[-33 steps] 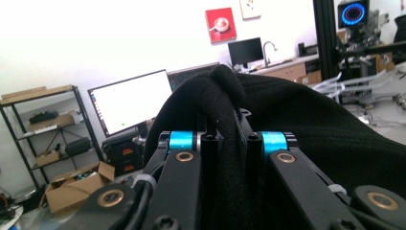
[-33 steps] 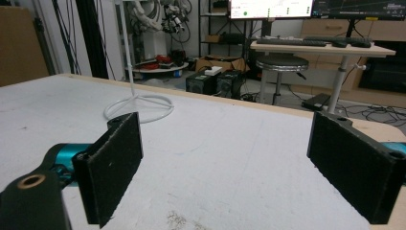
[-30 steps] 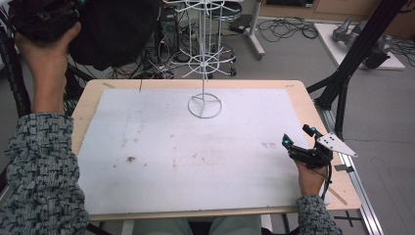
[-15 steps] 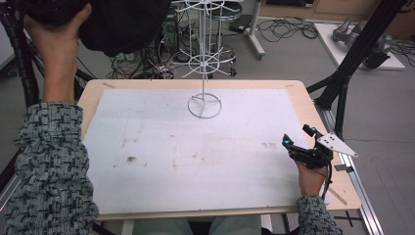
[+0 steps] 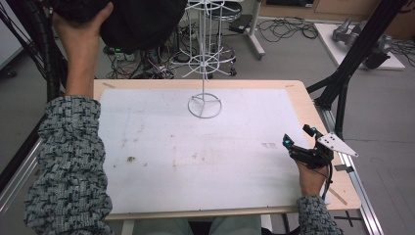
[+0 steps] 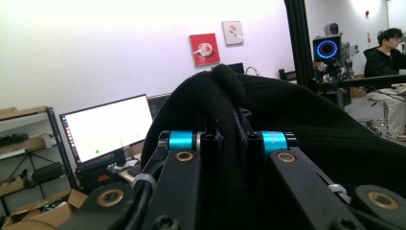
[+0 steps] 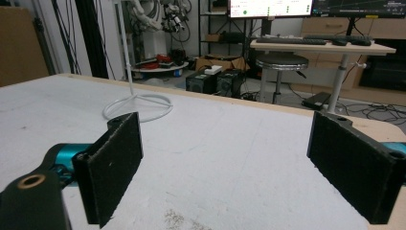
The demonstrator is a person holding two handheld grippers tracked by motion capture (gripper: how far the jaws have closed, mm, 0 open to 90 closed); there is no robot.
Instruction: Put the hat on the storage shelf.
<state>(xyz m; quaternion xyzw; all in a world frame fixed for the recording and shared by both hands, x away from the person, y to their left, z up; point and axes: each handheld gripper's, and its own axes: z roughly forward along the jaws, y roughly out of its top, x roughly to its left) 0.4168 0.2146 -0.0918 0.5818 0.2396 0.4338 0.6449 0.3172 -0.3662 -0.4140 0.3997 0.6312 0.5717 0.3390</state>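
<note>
Since the earlier frame, the black garment (image 5: 142, 22) has been carried rightward above the far left corner of the tabletop (image 5: 303, 98), toward the white wire rack (image 5: 204, 63). A fold of that garment (image 6: 225, 143) is seen clamped tight between the jaws of the left tool (image 6: 225, 139), with the rest of the cloth draped beyond them. The right tool (image 5: 298, 142) is held unmoved at the near right edge of the tabletop, its jaws wide apart with nothing between them (image 7: 225, 158); the rack's ring base (image 7: 139, 106) lies well ahead of it.
</note>
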